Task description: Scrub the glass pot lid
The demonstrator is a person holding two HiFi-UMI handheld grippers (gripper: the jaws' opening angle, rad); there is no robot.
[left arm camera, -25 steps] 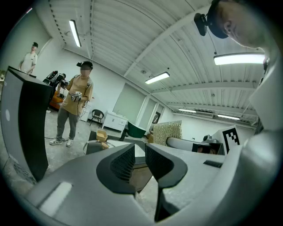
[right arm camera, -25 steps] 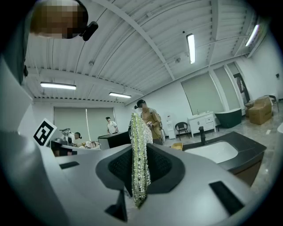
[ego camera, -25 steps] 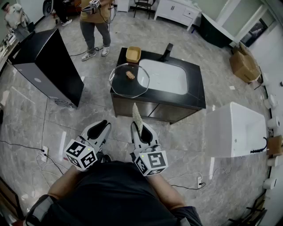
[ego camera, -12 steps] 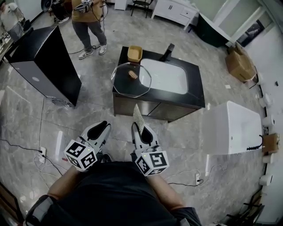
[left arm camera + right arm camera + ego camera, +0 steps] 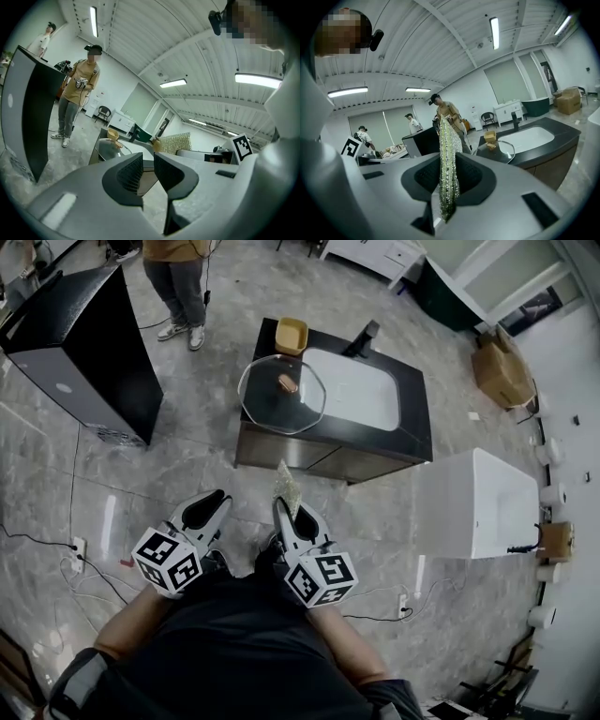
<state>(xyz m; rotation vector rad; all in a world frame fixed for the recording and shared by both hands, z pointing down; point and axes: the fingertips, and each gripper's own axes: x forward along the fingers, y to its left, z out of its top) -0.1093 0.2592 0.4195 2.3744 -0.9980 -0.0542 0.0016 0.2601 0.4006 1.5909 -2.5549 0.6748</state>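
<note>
The glass pot lid (image 5: 278,399) lies flat on the left end of a black counter (image 5: 412,437), its brown knob (image 5: 288,382) up. It also shows in the left gripper view as the lid (image 5: 106,149) and in the right gripper view as the lid (image 5: 500,151). Both grippers are held close to my body, well short of the counter. My right gripper (image 5: 280,506) is shut on a sparkly yellow-green scrub pad (image 5: 286,486) that stands upright between the pads (image 5: 449,159). My left gripper (image 5: 221,495) holds nothing; its jaws stand almost together with a thin slit between them (image 5: 148,161).
A white sink (image 5: 354,395), a black faucet (image 5: 364,337) and a yellow tub (image 5: 291,334) share the counter. A tall black cabinet (image 5: 80,338) stands at the left and a white bathtub (image 5: 478,507) at the right. A person (image 5: 178,277) stands beyond. Cables (image 5: 84,568) lie on the floor.
The head view has shifted: counter and lid sit higher in the picture and the standing person has slid toward the top edge. Both grippers keep their pose, the pad still held.
</note>
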